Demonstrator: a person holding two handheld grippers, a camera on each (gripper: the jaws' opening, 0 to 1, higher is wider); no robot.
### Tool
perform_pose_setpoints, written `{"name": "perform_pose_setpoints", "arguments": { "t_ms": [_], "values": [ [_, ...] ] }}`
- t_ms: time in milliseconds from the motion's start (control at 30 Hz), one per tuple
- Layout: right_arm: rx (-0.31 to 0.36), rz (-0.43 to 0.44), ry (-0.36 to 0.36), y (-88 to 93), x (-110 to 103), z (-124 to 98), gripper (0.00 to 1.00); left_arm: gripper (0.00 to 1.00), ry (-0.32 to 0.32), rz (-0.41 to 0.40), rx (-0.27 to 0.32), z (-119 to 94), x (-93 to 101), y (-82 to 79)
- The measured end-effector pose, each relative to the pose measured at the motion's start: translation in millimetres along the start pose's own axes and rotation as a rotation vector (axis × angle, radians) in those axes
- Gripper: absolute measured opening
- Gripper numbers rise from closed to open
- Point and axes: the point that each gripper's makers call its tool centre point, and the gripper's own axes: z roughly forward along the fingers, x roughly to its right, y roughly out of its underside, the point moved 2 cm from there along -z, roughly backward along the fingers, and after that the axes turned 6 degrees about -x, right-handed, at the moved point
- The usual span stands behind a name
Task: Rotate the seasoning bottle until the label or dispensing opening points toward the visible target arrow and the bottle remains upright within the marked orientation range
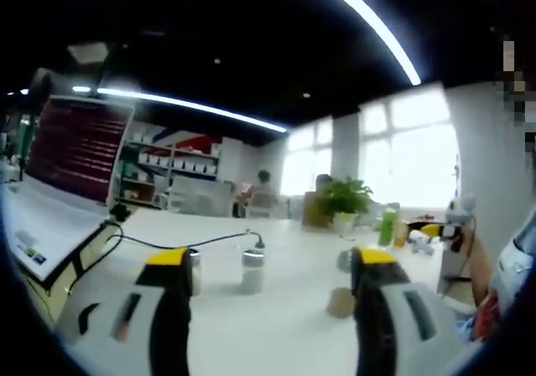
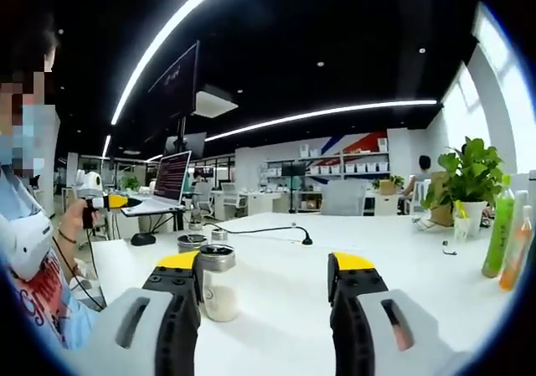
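I am holding my right gripper [image 2: 264,296] wide open and empty, nearer the upright white seasoning bottle with the silver metal cap [image 2: 218,282] — standing on the white table [image 2: 276,250], just beside its left jaw — than my equally open, empty left gripper [image 1: 272,296].

A black ceiling [image 2: 318,24] is being crossed by long light strips [image 2: 335,110]; bright windows [image 1: 419,154] are glowing at right, shelving [image 1: 172,171] is being seen mid-left.
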Motion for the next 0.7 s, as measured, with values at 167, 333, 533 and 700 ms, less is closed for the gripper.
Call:
{"name": "perform_pose_setpoints", "arguments": {
  "t_ms": [167,333,533,700],
  "values": [
    [-0.013,0.004,0.009,1.6,2,-1,0.7,0.83,0.006,0.023,-0.009,-1,3.8,0.0],
    [-0.006,0.004,0.029,0.1,5,-5,0.74,0.83,0.015,0.008,0.017,4,7.8,-1.7],
    [-0.012,-0.026,0.041,-1.9,5,-8,0.74,0.8,0.029,0.017,-0.021,21,14.8,11.0],
    [-0.023,-0.02,0.035,0.9,3,-5,0.74,0.76,-0.005,0.046,-0.015,34,13.1,12.0]
  ]
}}
